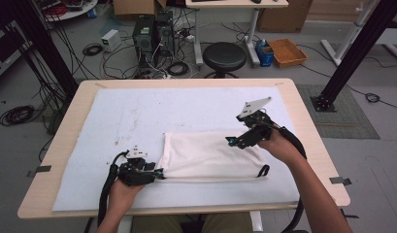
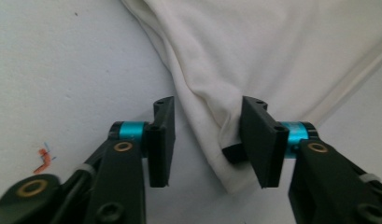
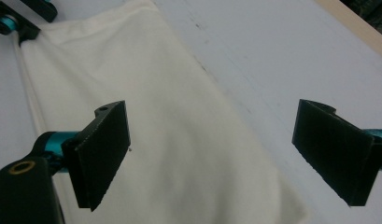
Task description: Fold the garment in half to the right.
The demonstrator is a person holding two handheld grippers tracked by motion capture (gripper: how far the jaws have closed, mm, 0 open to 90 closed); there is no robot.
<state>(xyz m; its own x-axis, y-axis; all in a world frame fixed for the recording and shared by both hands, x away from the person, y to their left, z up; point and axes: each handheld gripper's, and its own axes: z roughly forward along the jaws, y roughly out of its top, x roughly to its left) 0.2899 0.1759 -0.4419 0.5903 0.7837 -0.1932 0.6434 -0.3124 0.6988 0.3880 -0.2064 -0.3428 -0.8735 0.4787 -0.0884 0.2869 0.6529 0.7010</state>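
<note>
One table (image 1: 303,104) carries one white mat (image 1: 138,111), and on the mat lies one cream cloth bag (image 1: 210,155), flat, toward the person's side. The right gripper (image 1: 230,141) hovers over the bag's far right part, its jaws spread wide with the cloth below and between them, not touching. The left gripper (image 1: 159,172) sits at the bag's near left corner; its jaws stand partly apart, with the corner of the cloth between them, against one jaw.
</note>
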